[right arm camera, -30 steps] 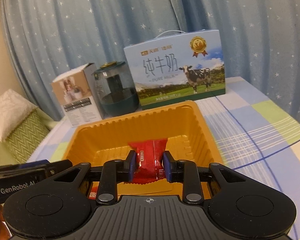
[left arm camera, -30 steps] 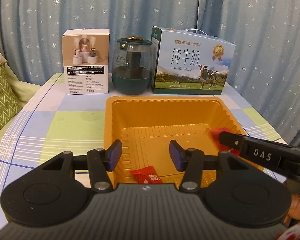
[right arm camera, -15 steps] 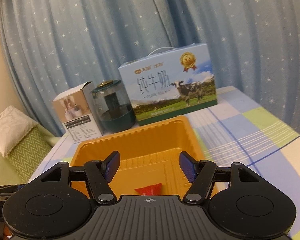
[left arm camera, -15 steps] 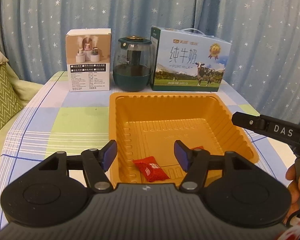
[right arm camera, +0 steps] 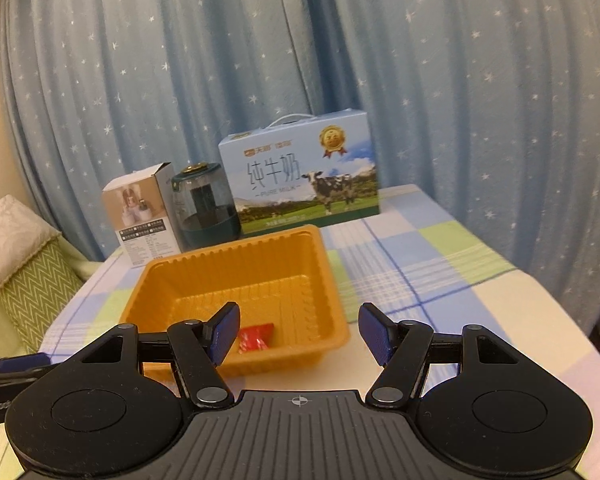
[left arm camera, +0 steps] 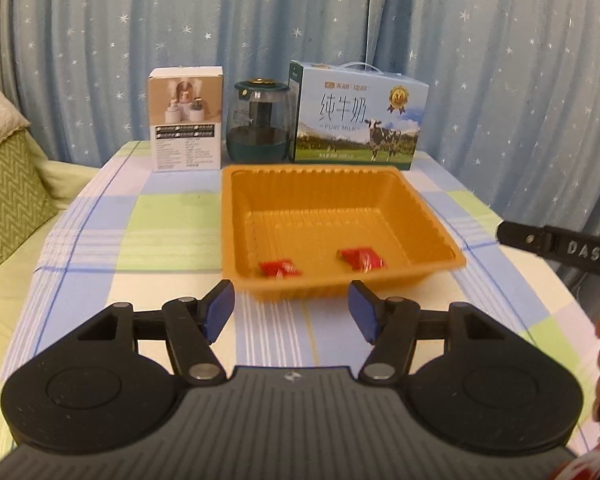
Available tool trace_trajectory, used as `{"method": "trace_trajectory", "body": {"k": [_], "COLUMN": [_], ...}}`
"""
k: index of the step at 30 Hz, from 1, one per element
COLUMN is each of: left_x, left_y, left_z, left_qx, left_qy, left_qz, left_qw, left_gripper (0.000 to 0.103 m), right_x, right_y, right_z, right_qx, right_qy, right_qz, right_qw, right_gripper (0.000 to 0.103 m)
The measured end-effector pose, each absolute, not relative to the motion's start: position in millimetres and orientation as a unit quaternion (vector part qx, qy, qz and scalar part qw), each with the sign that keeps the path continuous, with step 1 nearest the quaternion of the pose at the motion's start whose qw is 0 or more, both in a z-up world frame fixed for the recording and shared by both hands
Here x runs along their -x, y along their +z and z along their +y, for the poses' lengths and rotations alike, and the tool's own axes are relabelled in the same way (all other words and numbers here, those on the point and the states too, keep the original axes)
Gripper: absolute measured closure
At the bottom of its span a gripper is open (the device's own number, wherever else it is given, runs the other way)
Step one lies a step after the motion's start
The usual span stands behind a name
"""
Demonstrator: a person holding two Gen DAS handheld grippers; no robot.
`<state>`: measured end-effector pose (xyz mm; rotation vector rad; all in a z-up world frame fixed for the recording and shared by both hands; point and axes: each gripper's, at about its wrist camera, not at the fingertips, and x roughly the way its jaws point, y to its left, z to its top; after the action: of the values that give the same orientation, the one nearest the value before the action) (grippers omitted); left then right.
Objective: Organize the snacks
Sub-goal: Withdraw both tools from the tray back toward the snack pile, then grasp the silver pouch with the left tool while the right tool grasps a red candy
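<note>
An orange plastic tray (left arm camera: 240,216) sits on the checked tablecloth. Two red snack packets lie near its front wall, one at the left (left arm camera: 280,268) and one at the right (left arm camera: 361,259). My left gripper (left arm camera: 291,315) is open and empty, held back from the tray's front edge. My right gripper (right arm camera: 298,335) is open and empty, above the tray's (right arm camera: 332,300) near right corner; one red packet (right arm camera: 255,337) shows beside its left finger. The right gripper's finger also shows in the left wrist view (left arm camera: 560,245).
A white product box (left arm camera: 186,118), a dark green glass jar (left arm camera: 259,122) and a blue milk carton (left arm camera: 358,118) stand in a row behind the tray. A green cushion (left arm camera: 8,196) lies at the left. Blue starred curtains hang behind.
My right gripper opened and let its red packet drop into the tray, then drew back. My left gripper also pulled back from the tray, so both packets now show in it.
</note>
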<state>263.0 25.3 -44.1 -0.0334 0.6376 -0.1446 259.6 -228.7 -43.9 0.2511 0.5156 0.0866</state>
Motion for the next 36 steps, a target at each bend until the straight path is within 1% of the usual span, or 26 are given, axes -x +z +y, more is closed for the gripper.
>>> {"method": "trace_trajectory", "body": {"k": [6, 12, 15, 18, 22, 24, 26, 27, 31, 36], "left_x": [-219.5, -175.0, -156.5, -144.9, -139.3, -139.4, -139.1, -141.2, -143.6, -145.4], "left_y": [-50.5, -77.2, -90.0, -99.6, -104.6, -105.6, -107.2, -108.1, -112.9, -115.7], "left_z": [25.7, 33.7, 35.7, 33.6, 24.2, 20.4, 19.5, 18.5, 19.2, 19.4], "left_qx": [0.018, 0.025, 0.029, 0.033, 0.028, 0.019, 0.016, 0.016, 0.018, 0.028], "left_qy": [-0.069, -0.057, -0.056, -0.059, -0.068, -0.069, -0.069, -0.069, -0.068, -0.072], "left_qz": [0.310, 0.336, 0.350, 0.365, 0.369, 0.368, 0.369, 0.372, 0.383, 0.391], "left_qw": [0.948, 0.940, 0.935, 0.929, 0.926, 0.927, 0.927, 0.925, 0.921, 0.917], "left_gripper": [0.043, 0.044, 0.044, 0.044, 0.043, 0.044, 0.043, 0.043, 0.044, 0.043], "right_x": [-206.3, -144.1, -120.9, -108.5, -108.4, -110.3, -112.8, -113.8, -120.8, -133.6], "right_y": [-52.5, -81.5, -100.5, -113.8, -119.5, -122.1, -126.6, -128.3, -134.1, -147.6], "right_z": [-231.6, -228.2, -227.5, -225.0, -221.2, -215.9, -208.7, -205.2, -196.8, -191.4], "right_qx": [-0.108, -0.056, -0.042, -0.031, -0.021, -0.010, 0.005, 0.014, 0.037, 0.053], "right_qy": [0.059, 0.095, 0.111, 0.119, 0.135, 0.147, 0.164, 0.170, 0.183, 0.184], "right_qz": [0.254, 0.282, 0.311, 0.329, 0.327, 0.332, 0.342, 0.343, 0.344, 0.372], "right_qw": [0.959, 0.953, 0.943, 0.936, 0.935, 0.932, 0.925, 0.924, 0.920, 0.908], "right_gripper": [0.037, 0.037, 0.037, 0.038, 0.038, 0.041, 0.059, 0.061, 0.062, 0.066]}}
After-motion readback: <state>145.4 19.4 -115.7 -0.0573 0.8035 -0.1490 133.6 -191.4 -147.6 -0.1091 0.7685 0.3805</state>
